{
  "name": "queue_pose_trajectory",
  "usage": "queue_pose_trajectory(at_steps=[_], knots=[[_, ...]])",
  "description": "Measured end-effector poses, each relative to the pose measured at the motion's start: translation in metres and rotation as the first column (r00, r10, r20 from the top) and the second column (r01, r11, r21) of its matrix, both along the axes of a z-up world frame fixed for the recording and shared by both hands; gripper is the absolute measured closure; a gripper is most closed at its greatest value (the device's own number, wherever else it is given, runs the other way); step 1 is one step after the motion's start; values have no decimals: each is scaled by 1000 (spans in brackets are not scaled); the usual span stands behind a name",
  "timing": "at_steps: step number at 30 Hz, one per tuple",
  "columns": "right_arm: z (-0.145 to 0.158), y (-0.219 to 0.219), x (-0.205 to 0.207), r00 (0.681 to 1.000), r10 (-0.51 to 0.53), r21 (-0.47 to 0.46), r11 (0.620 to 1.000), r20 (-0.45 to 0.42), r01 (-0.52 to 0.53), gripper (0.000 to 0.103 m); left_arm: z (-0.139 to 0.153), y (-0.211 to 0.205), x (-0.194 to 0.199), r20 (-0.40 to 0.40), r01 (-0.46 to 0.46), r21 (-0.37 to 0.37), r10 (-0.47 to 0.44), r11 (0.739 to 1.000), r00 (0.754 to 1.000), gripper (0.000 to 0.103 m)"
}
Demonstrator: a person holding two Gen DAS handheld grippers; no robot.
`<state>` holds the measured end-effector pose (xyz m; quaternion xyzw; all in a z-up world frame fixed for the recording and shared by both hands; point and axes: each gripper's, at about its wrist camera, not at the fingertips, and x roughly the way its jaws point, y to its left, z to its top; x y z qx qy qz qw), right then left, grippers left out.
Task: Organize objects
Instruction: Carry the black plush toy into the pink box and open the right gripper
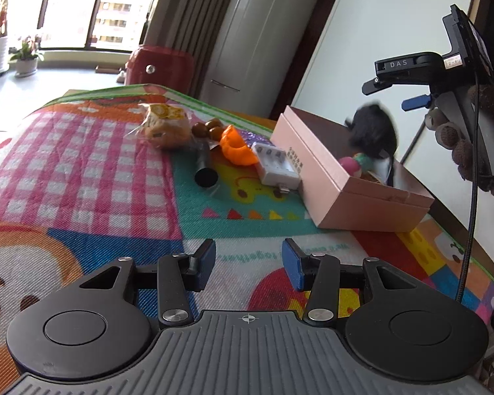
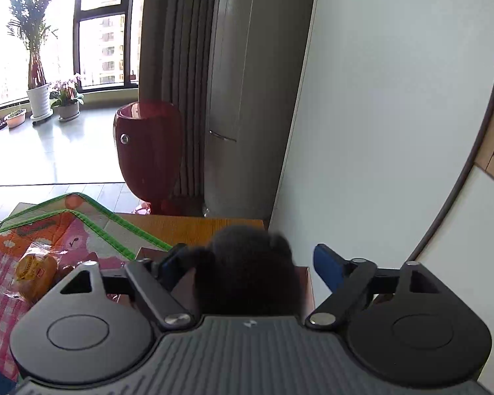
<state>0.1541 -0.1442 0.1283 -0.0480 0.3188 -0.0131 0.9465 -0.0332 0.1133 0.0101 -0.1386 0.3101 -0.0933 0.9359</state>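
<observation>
Black plush toy (image 1: 373, 131) dropping into pink box (image 1: 349, 194) from spread right tongs (image 2: 247, 263): soft, light, graspable anywhere on its body; left tongs (image 1: 248, 265) part-open, empty.

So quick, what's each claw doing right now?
Left claw: open, nothing in it, above the mat.
Right claw: open, black fuzzy toy between its fingers above the pink box.
</observation>
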Motion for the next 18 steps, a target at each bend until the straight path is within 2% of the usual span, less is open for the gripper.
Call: queue_pose_trajectory(at_steps=[4, 9, 13, 16, 18], knots=[[-20, 4, 7, 998, -4, 7, 1000, -58, 4, 15, -8, 5, 1, -16, -19, -1, 19, 1000, 1000, 55], [-35, 5, -3, 996, 18, 29, 999, -93, -15, 15, -8, 3, 4, -12, -23, 12, 23, 1000, 1000, 55], [-40, -1, -41, 995, 66, 76, 995, -70, -60, 13, -5, -3, 8, -2, -15, 42, 15, 999, 1000, 54], [-43, -4, -80, 993, 116, 98, 989, -23, -113, 4, 4, -10, 20, 26, -20, 85, 18, 996, 1000, 54], [-45, -8, -103, 991, 137, 112, 984, 4, -137, 2, 11, -14, 32, 58, -32, 129, 25, 991, 998, 54]])
